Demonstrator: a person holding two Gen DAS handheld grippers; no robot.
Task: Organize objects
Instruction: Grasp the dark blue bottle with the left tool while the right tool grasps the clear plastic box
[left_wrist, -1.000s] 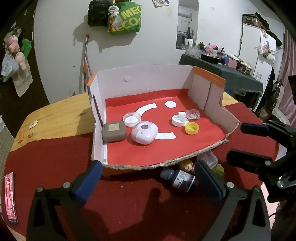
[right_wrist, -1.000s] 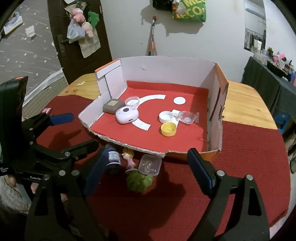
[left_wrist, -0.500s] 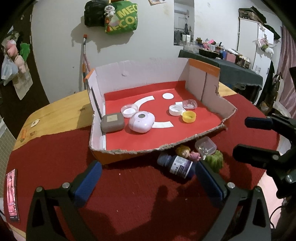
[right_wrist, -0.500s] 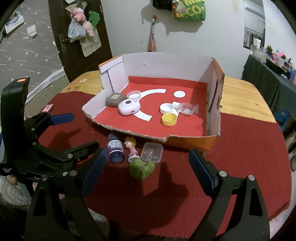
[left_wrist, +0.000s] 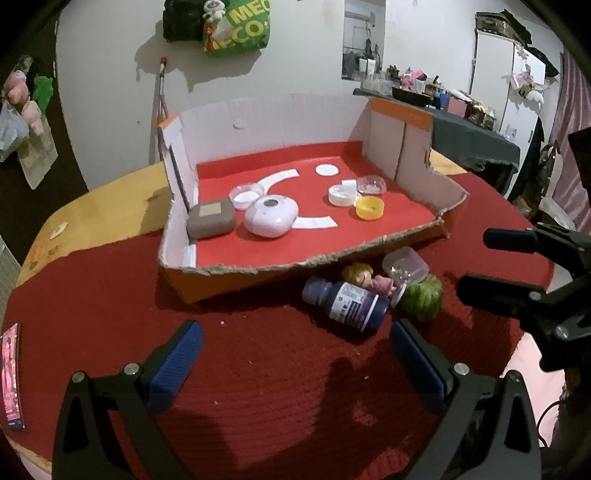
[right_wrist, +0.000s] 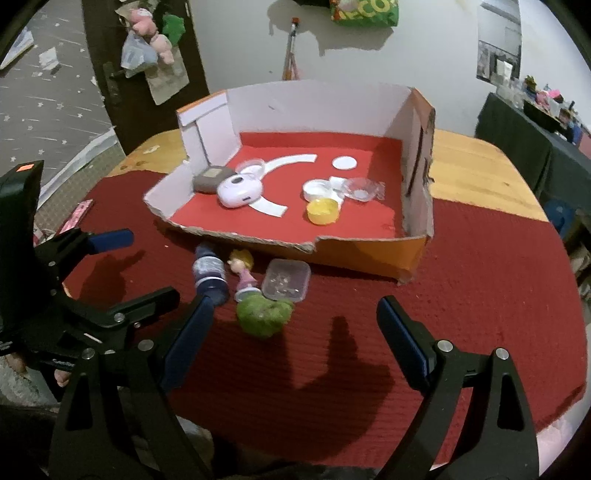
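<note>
A cardboard box with a red floor stands on the red cloth. Against its front wall lie a dark blue bottle on its side, a small doll, a clear plastic case and a green fuzzy ball. My left gripper hangs open over bare cloth, the bottle just ahead of its right finger. My right gripper is open too. The green ball lies between its tips, nearer the left one, untouched. Beyond it lie the bottle, doll and case.
Inside the box sit a grey case, a white round device, a yellow cap, a white cap and clear lids. A phone lies at the cloth's left edge. Bare wooden tabletop shows behind.
Both views have drawn back from the box. The bottle, doll, case and green ball, earlier half hidden under the box's front edge and my fingers, now show fully. Both grippers have stayed open.
</note>
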